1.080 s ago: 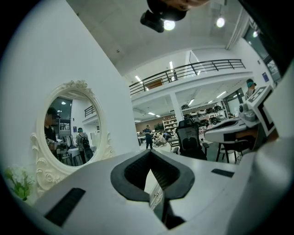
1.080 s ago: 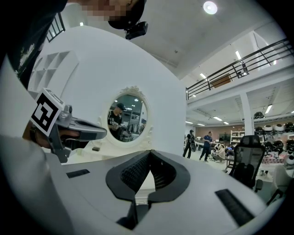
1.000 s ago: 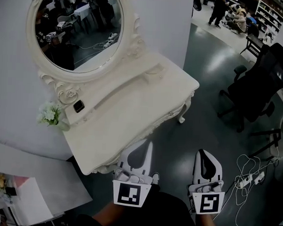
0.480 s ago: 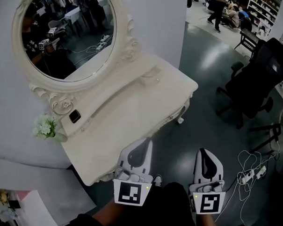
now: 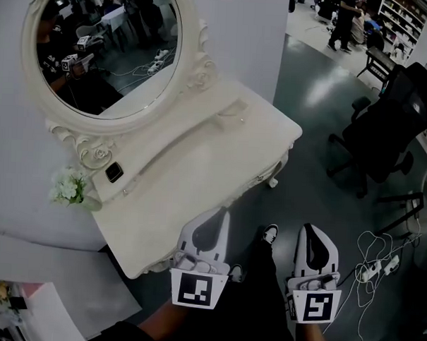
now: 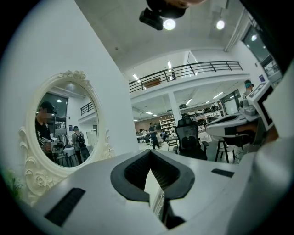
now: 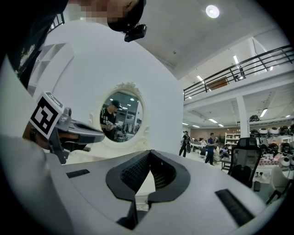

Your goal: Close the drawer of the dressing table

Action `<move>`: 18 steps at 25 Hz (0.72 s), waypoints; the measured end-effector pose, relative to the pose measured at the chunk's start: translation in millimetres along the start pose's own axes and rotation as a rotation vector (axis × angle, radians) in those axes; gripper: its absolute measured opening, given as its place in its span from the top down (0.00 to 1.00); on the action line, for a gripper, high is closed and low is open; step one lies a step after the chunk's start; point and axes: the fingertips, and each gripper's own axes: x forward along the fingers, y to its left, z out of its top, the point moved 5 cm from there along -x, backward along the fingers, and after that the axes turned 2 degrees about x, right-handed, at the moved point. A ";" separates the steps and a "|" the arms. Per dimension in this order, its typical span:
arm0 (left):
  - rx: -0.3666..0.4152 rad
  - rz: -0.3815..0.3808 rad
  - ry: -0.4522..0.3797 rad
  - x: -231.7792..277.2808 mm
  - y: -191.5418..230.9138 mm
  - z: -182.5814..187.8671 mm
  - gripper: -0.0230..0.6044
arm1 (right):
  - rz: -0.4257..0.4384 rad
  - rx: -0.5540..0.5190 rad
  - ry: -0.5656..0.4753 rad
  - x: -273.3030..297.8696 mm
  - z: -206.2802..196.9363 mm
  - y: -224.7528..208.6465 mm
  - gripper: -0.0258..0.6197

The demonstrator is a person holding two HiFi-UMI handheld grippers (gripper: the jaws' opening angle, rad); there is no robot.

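Observation:
The white dressing table (image 5: 199, 166) stands against the wall, with its oval mirror (image 5: 106, 41) above it. Its carved front (image 5: 259, 174) faces the floor at the right; no drawer shows sticking out from under the top. My left gripper (image 5: 221, 216) is shut and empty, its tip just over the table's near front corner. My right gripper (image 5: 307, 229) is beside it over the dark floor, also shut and empty. In the left gripper view the left gripper (image 6: 150, 154) points level past the mirror (image 6: 64, 124). In the right gripper view the right gripper (image 7: 149, 153) has its pads together.
A black office chair (image 5: 392, 117) stands at the right. Cables and a power strip (image 5: 379, 269) lie on the floor by my right gripper. White flowers (image 5: 68, 185) and a small dark object (image 5: 114, 172) sit on the table's left end. The person's shoe (image 5: 269, 234) is between the grippers.
The person's leg and shoe have come forward between the two grippers. Both grippers stay shut, side by side, edging slightly toward the table.

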 end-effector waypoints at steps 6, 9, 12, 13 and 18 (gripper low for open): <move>0.014 0.022 0.014 12.9 3.6 3.0 0.96 | 0.017 0.007 0.014 14.0 -7.3 -9.7 0.96; 0.018 0.022 0.020 19.8 4.7 1.9 0.96 | 0.021 0.012 0.038 20.7 -15.1 -12.3 0.96; 0.014 0.017 0.026 27.4 7.1 0.2 0.96 | 0.020 0.033 0.052 29.3 -19.8 -15.0 0.96; 0.013 0.015 0.029 30.9 8.0 -0.5 0.96 | 0.025 0.037 0.045 32.9 -20.1 -16.3 0.96; 0.018 0.019 0.041 46.8 10.5 -2.8 0.96 | 0.033 0.040 0.054 49.3 -23.9 -24.1 0.96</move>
